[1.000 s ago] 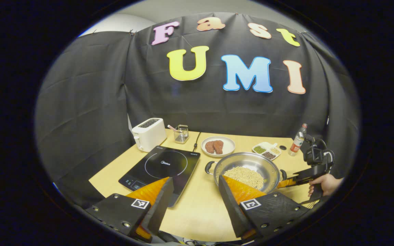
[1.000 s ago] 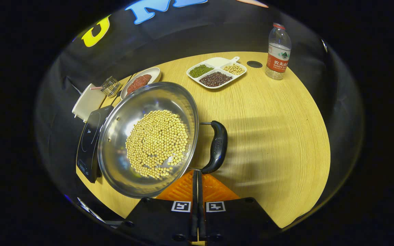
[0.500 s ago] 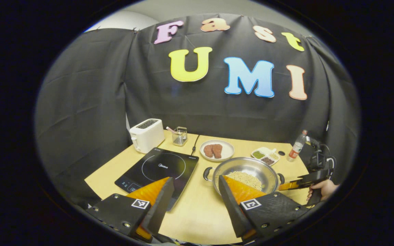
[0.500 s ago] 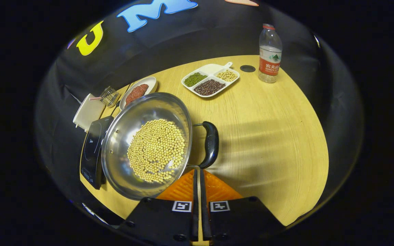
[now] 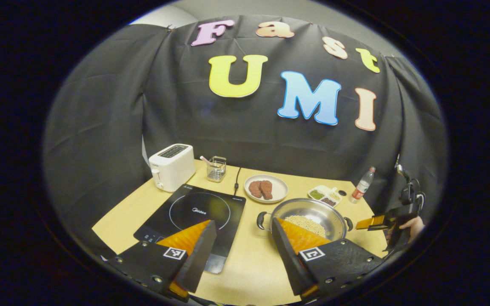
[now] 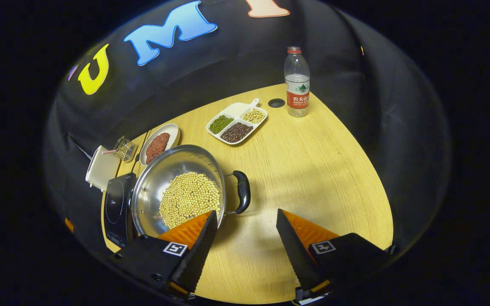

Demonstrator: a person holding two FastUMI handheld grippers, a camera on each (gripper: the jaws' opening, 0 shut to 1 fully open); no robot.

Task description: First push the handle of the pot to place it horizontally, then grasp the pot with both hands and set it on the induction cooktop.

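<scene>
The right gripper (image 6: 245, 231), closed half a second before, was opened and drawn back from the pot (image 6: 179, 189) beside the induction cooktop (image 5: 198, 212), so grasping seemed next, the left gripper (image 5: 243, 238) open too

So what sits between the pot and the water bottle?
In the right gripper view, a divided dish of beans lies on the table between the pot and the water bottle.

Black tool (image 6: 245, 225) bodies, square markers, silver screws
</scene>
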